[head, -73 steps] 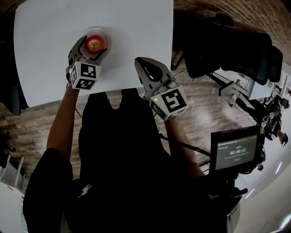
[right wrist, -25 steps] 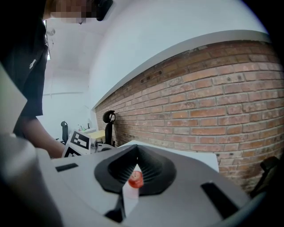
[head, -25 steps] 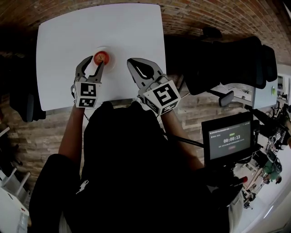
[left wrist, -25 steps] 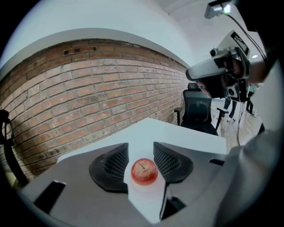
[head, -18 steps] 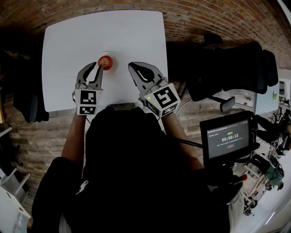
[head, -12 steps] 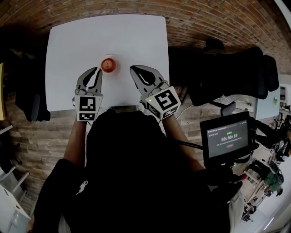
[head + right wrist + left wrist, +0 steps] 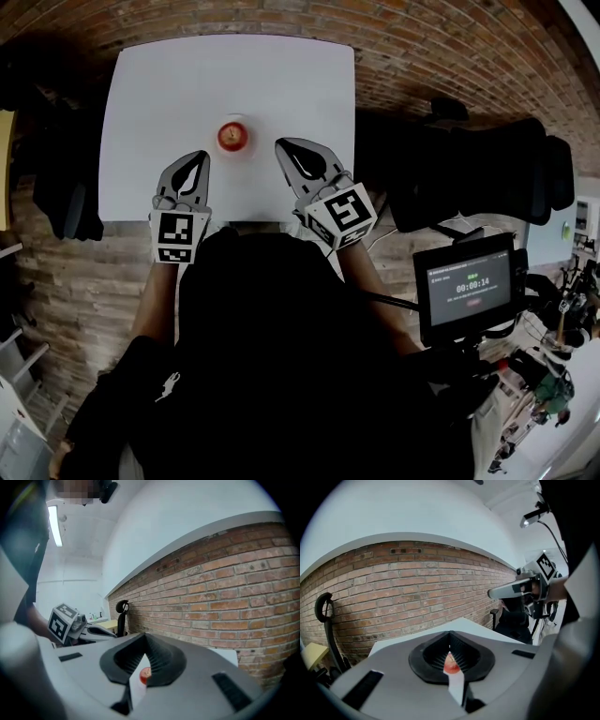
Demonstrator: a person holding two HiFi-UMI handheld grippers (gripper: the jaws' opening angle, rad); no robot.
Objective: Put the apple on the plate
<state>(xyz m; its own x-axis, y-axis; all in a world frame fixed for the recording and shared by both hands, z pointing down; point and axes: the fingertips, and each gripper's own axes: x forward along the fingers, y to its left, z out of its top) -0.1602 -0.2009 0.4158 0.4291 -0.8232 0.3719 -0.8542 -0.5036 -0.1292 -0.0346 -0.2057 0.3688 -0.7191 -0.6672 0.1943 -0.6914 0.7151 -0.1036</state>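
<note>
A red apple sits on a small white plate near the middle of the white table. My left gripper hangs a little short of the plate and to its left. Its jaws have just been closing and now stand shut, with nothing between them. My right gripper hovers shut and empty, right of the plate. In the left gripper view the apple shows through the slit of the closed jaws, and the right gripper reaches in at the right. The right gripper view also shows the apple.
A brick wall runs behind the table. Black office chairs stand right of the table and a dark chair at its left. A small screen on a stand is at my right side.
My left gripper has let go of the apple, drawn back from the plate toward me and risen, and its jaws have closed. The apple stays on the plate. The right gripper has hardly moved.
</note>
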